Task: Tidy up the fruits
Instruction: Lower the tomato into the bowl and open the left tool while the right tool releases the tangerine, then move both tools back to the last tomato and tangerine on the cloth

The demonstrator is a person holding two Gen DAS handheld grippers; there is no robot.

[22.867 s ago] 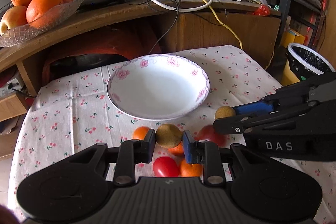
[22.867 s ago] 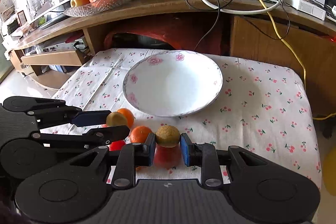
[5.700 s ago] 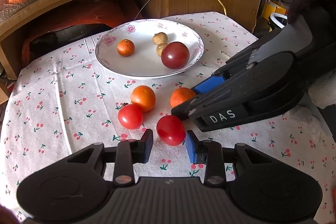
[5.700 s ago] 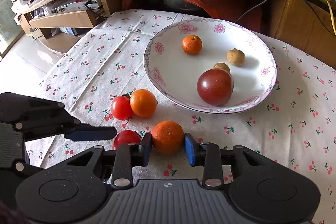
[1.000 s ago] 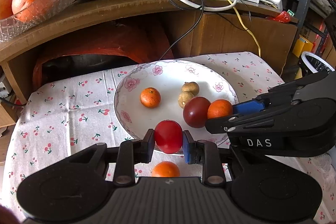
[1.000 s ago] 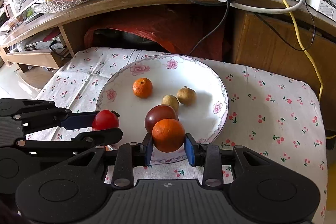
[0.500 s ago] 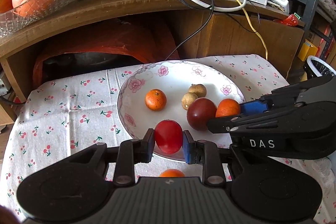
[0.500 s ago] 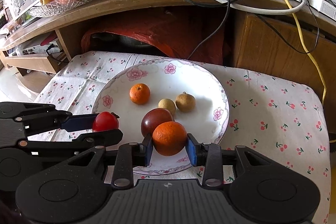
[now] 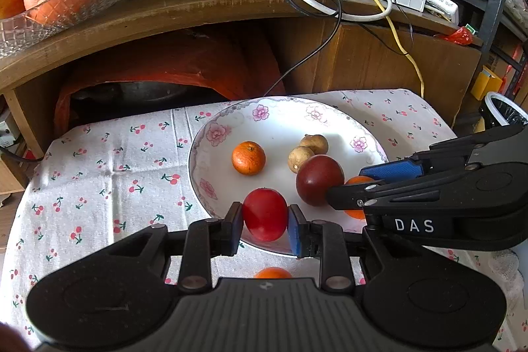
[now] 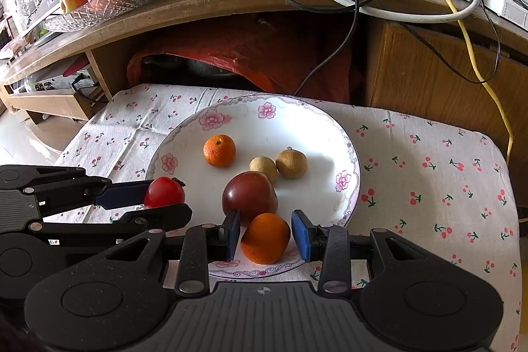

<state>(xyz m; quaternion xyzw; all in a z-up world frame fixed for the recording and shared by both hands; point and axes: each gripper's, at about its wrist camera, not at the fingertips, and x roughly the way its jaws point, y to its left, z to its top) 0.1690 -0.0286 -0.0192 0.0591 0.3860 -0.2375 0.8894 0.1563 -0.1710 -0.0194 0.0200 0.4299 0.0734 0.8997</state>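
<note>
both tongs hang over the plate (image 10: 346, 150). right tongs (image 10: 265, 235) stand apart around an orange (image 10: 265, 238) resting inside the near rim, beside the plum (image 10: 249, 197). left tongs (image 9: 265, 225) look clamped on a tomato (image 9: 264, 213), though the right pad may be just off it. on the plate already: the plum, a mandarin (image 10: 219, 150) and two brown fruits (image 10: 291, 163). one orange fruit (image 9: 272, 272) shows on the cloth (image 9: 99, 174) below. the job looks mostly done.
</note>
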